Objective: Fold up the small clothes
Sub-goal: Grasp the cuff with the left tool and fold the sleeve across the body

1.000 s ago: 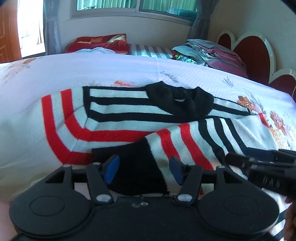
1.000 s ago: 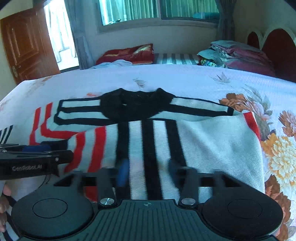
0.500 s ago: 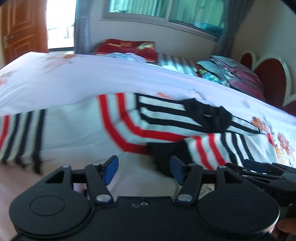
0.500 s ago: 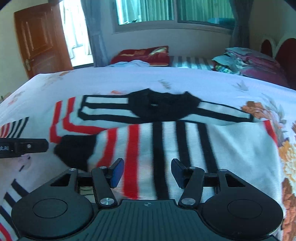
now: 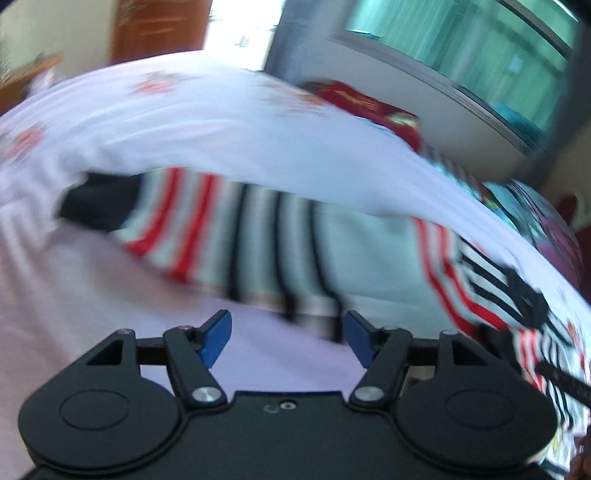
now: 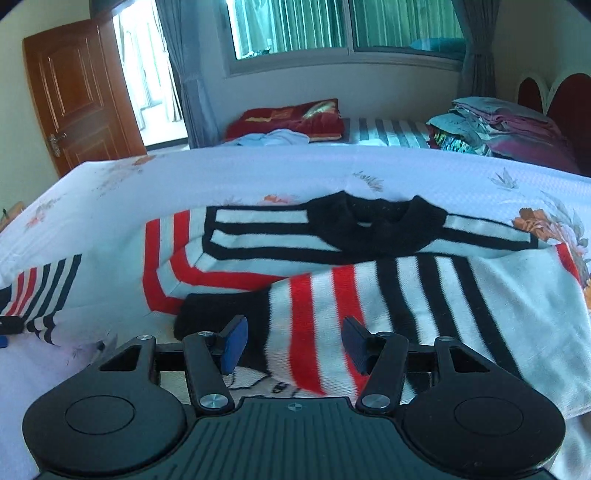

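A striped sweater [image 6: 369, 258] is seen spread on the bed [image 6: 258, 173] across the middle of the right wrist view. Its black collar [image 6: 376, 225] lies at the centre of the frame, with black and white bands running out to both sides. One sleeve [image 6: 332, 306], striped red, white and black, is laid across the body of the garment toward the lower left, and its black cuff [image 6: 218, 314] rests just above the gripper's left fingertip. The other sleeve [image 6: 40, 291] is stretched out to the left edge of the frame.

In the left wrist view, which is heavily blurred, the same sweater [image 5: 280, 243] is shown as a striped band across the middle of the frame, with a black cuff [image 5: 99, 203] at the left and the collar region at the right edge.

The right gripper [image 6: 293, 343] is held low over the folded sleeve with its blue pads [image 6: 234, 341] spread apart and nothing grasped between them. The left gripper [image 5: 288, 339] is likewise released, its blue pads [image 5: 216, 339] wide apart above the pale bedsheet [image 5: 110, 295], with the sweater's hem just beyond them.

Farther out, a red pillow [image 6: 295, 118] and a pile of folded clothes [image 6: 498, 129] are seen at the far side of the bed, a wooden door [image 6: 77, 96] at the upper left, and a window [image 6: 343, 26] at the top.
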